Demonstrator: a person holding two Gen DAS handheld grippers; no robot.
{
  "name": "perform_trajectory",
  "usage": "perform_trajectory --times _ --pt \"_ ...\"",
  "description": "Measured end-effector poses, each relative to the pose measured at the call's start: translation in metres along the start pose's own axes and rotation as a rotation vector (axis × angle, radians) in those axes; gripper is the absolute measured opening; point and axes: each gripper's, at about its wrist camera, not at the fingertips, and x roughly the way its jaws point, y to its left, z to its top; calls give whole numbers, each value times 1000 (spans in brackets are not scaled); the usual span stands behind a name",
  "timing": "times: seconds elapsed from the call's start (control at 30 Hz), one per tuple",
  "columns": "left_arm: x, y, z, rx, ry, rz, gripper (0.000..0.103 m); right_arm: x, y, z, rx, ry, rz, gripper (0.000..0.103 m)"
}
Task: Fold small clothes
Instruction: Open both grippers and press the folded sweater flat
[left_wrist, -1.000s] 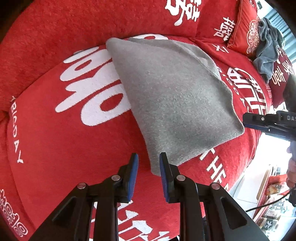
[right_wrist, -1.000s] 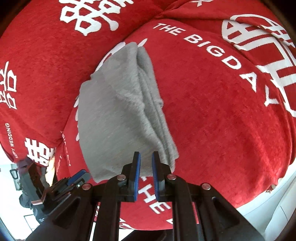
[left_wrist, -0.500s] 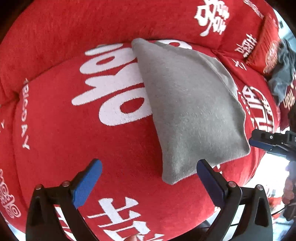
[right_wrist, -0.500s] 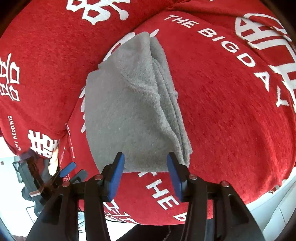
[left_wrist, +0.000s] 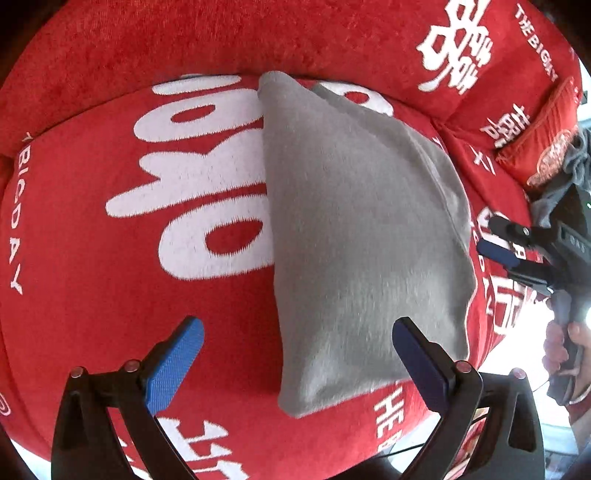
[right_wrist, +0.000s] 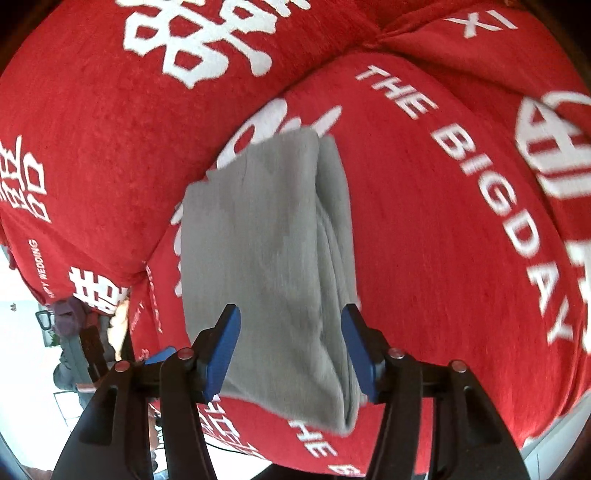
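Note:
A folded grey cloth lies flat on the red sofa cover. My left gripper hovers over the cloth's near left corner, open wide, with the pads clear of the fabric. In the right wrist view the same grey cloth shows its stacked folded edges on the right side. My right gripper hangs above the cloth's near edge. Its jaws are opening, the cloth lies beneath the gap and the pads do not press on it. The right gripper also shows at the cloth's right edge in the left wrist view.
The sofa cover carries large white lettering. A red cushion and a crumpled grey garment sit at the far right. A person's hand holds the right gripper's handle. The sofa's front edge drops to a pale floor.
Both grippers went from shut to open. The left one shifted over the cloth's near corner. The right one slid across so the cloth's near edge now sits under its gap.

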Motion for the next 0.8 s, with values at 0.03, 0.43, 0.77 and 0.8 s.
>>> perform_trajectory --times 0.03,0.43,0.77,0.8 --pt "1 0 3 -6 -4 4 102 3 -1 7 3 3 9 61" --pt "22 -2 23 -20 -15 101 102 42 -21 53 -14 92 16 8" --pt "33 -9 27 -21 16 98 102 17 -70 42 90 101 117 10" --pt "34 -8 27 -26 20 100 102 16 -72 43 89 100 123 10"
